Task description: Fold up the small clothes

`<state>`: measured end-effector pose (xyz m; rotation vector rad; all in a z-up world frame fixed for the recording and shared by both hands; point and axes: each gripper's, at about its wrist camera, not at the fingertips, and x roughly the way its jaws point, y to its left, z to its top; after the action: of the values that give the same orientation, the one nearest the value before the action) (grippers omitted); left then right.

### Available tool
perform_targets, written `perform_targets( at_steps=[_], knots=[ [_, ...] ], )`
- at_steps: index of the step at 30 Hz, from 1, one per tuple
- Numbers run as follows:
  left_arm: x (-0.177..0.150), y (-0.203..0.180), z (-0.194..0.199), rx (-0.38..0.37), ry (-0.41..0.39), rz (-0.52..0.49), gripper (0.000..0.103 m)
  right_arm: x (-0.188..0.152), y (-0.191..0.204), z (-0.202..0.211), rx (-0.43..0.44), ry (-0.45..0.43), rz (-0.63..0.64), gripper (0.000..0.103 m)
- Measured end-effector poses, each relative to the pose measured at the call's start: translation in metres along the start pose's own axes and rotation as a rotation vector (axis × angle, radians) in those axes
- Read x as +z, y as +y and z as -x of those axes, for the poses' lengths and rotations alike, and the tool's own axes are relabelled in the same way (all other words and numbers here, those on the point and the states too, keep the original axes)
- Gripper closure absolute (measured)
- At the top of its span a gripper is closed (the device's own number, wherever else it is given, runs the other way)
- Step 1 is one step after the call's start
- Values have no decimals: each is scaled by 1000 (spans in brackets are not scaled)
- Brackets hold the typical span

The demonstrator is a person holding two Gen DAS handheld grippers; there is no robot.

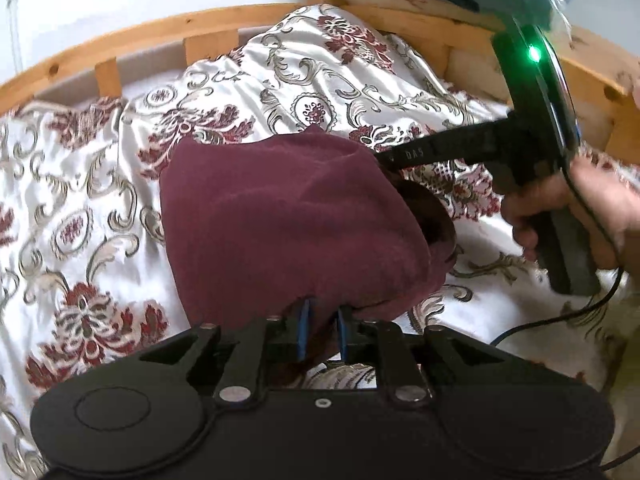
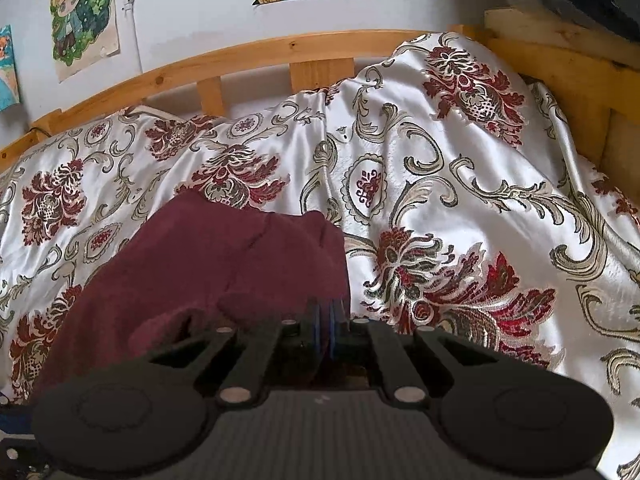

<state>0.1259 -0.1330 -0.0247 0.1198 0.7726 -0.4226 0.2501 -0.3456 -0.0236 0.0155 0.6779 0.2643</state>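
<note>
A maroon garment (image 1: 280, 220) hangs bunched above a white bedspread with red floral print (image 1: 80, 200). My left gripper (image 1: 322, 320) is shut on the garment's near edge, which drapes over its blue-padded fingers. My right gripper (image 1: 384, 158) reaches in from the right and pinches the garment's far right corner; a hand holds its handle. In the right wrist view the right gripper (image 2: 326, 320) is shut on the garment (image 2: 224, 264), with its fingers pressed together on the cloth's right edge. The cloth spreads to the left of it.
A wooden bed rail (image 2: 240, 60) runs along the far side against a white wall with colourful posters (image 2: 84, 12). The bedspread (image 2: 460, 184) humps up at the right. A black cable (image 1: 560, 316) trails from the right gripper across the bed.
</note>
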Motion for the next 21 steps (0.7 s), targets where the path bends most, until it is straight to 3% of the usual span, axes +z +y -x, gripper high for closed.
perform_targets(
  at_steps=[3,5,7,11,16,21],
  knots=[
    [2,12,9,-41,0,85,80,0,1,3,-3,-3,0,97],
    [2,23,17,-54,-15,149,68,-1,2,4,-9,-2,6,97],
    [3,33,21,-42,-25,204,63,-3,4,5,-17,3,13,97],
    [6,53,21,12,-27,318,42,-5,7,3,-33,12,24,97],
    [10,75,4,64,30,429,41,-6,11,2,-47,14,41,97],
    [9,79,-5,93,67,436,35,-7,9,1,-42,17,28,97]
  ],
)
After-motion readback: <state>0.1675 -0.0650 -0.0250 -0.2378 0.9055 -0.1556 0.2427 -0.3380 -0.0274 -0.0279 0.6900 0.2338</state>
